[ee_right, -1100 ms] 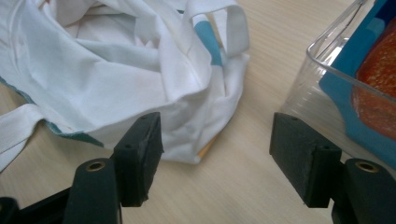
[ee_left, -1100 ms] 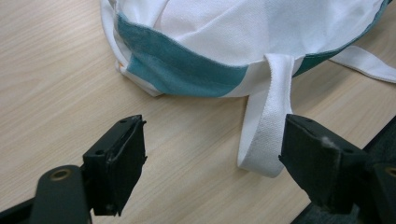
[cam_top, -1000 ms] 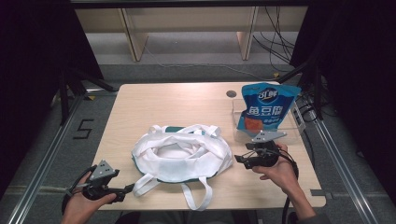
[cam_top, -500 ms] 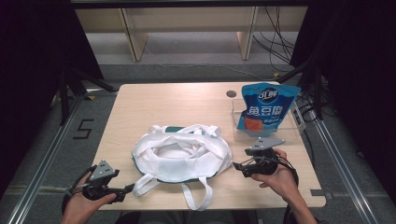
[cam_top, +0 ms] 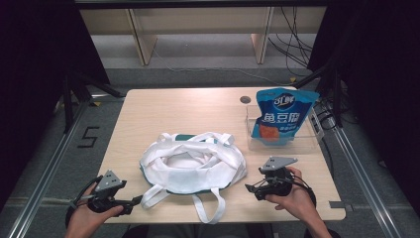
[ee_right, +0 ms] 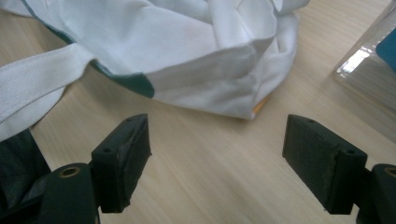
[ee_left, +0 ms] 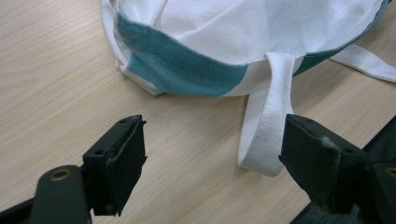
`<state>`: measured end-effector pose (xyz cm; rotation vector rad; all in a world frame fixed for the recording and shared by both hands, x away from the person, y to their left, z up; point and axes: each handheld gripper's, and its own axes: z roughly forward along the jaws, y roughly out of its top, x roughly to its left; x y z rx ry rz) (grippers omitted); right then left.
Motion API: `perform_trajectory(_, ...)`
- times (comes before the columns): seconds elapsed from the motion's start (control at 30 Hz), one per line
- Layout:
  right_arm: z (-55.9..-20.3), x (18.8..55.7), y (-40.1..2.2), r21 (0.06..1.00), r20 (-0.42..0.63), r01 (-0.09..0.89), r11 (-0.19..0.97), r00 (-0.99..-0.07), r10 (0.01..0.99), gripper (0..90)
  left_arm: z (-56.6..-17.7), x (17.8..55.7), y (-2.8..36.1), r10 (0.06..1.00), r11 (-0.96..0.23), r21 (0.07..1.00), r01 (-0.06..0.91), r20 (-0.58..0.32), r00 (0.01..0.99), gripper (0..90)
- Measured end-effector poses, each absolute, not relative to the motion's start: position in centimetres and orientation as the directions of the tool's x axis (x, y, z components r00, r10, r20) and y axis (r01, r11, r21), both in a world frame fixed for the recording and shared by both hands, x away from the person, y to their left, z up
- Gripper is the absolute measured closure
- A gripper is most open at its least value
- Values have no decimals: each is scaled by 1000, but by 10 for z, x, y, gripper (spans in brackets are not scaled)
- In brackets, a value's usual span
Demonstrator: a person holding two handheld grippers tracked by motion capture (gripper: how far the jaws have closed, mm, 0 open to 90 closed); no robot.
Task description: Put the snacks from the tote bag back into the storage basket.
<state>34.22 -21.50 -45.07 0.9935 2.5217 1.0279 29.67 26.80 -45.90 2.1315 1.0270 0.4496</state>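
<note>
At the left I hold the left gripper (cam_top: 130, 205) low at the near edge of the desk (cam_top: 163, 111); its jaws stand wide, and a white strap loop (ee_left: 266, 140) lies between them, untouched. In the middle the white tote bag (cam_top: 193, 163) with green trim lies crumpled on the desk. At its right corner, the right gripper (cam_top: 251, 190) has just been opening its jaws, wide now, nothing between. Farther right, a blue snack bag (cam_top: 282, 116) stands in a clear tray (cam_top: 307, 144).
</note>
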Motion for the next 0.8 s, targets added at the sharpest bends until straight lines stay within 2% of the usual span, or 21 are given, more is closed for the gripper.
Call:
perform_trajectory(0.07, -456, 338, -211, 709, 41, 500, 498, -733, 679, 234, -459, 297, 268, 783, -426, 731, 533, 3, 622, 210)
perform_trajectory(0.1, -453, 338, -213, 679, 38, 510, 528, -743, 669, 233, -459, 297, 268, 783, -426, 731, 533, 3, 622, 210)
perform_trajectory(0.13, -456, 337, -212, 701, 26, 495, 513, -737, 676, 231, -459, 297, 268, 782, -427, 732, 531, 4, 623, 210)
perform_trajectory(0.17, -454, 336, -213, 676, 35, 513, 528, -739, 673, 226, -458, 297, 269, 774, -448, 722, 528, 18, 633, 210)
perform_trajectory(0.27, -457, 333, -211, 689, 21, 498, 526, -740, 673, 224, -458, 296, 268, 784, -430, 719, 547, -4, 621, 210)
perform_trajectory(0.37, -458, 331, -210, 687, 19, 499, 529, -739, 673, 222, -457, 297, 270, 771, -458, 715, 529, 22, 637, 209)
perform_trajectory(0.47, -457, 331, -211, 674, 13, 500, 544, -744, 668, 221, -458, 296, 268, 786, -431, 717, 548, 0, 619, 207)
perform_trajectory(0.5, -457, 330, -210, 670, 27, 512, 537, -741, 671, 221, -458, 297, 270, 772, -456, 717, 528, 23, 636, 207)
perform_trajectory(0.8, -458, 331, -211, 667, 9, 499, 554, -748, 663, 216, -458, 297, 270, 773, -454, 717, 529, 22, 634, 207)
